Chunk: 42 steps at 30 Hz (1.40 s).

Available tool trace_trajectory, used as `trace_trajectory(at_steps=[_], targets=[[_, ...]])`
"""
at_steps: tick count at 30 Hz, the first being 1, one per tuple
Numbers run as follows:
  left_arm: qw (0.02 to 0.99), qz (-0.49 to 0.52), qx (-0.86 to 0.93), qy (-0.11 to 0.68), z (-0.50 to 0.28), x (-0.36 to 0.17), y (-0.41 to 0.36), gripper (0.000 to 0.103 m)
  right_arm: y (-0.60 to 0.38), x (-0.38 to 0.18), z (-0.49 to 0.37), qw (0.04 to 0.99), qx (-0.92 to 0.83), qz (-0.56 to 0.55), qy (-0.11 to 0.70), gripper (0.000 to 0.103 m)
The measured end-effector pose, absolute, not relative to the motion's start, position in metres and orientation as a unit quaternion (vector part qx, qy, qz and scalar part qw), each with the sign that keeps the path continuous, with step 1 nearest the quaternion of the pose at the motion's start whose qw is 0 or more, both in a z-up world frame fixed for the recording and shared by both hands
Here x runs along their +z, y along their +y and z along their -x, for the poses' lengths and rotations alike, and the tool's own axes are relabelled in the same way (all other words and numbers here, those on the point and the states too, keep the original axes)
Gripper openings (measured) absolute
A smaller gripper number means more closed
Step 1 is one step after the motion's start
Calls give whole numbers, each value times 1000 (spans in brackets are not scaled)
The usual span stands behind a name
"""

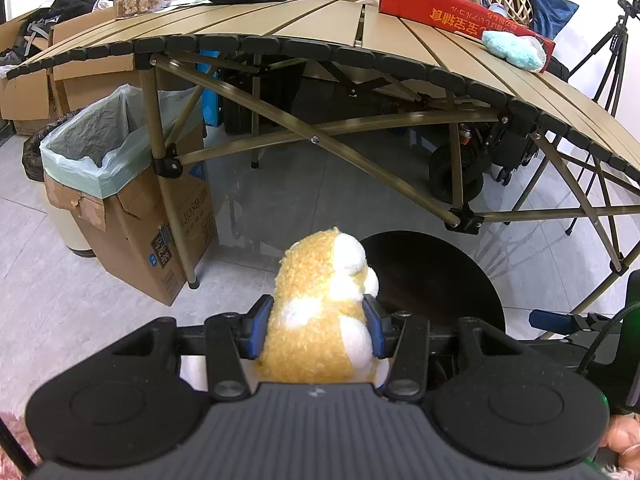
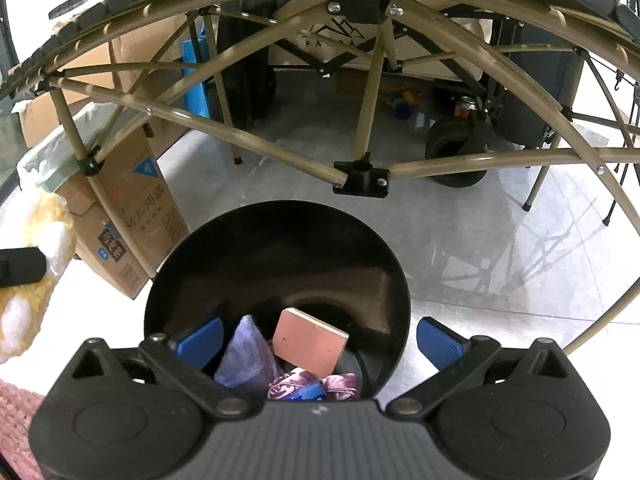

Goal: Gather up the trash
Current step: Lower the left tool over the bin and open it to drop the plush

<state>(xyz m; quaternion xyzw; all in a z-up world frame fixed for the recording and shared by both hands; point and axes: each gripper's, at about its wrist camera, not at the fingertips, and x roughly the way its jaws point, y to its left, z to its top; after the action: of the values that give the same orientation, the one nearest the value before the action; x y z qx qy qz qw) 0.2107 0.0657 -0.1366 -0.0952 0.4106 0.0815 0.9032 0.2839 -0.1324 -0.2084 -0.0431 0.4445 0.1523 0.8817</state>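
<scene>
Plush hamster (image 1: 324, 312) is sitting clenched upright in the left gripper (image 1: 316, 332), with the black bin (image 1: 436, 280) lying toward two o'clock; the right gripper (image 2: 320, 340) is hanging spread wide, empty, directly over that bin.

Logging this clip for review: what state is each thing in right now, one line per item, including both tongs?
left tongs: shut on the plush toy.
plush toy: upright, clamped between the blue pads.
right tongs: open, nothing between the pads, above the black bin.
black bin: open-topped, partly filled.
pink block: inside the bin, tilted.
purple cloth: inside the bin, beside the block.
cardboard box: lined with a bag, open.
</scene>
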Motion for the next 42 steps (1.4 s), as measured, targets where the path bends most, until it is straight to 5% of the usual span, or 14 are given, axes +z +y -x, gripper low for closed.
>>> trace_trajectory(at_steps=[42], targets=[[904,41,-13,425,-283,-158,-25,47,-246,-152,-283,915,14,-31,402,103]])
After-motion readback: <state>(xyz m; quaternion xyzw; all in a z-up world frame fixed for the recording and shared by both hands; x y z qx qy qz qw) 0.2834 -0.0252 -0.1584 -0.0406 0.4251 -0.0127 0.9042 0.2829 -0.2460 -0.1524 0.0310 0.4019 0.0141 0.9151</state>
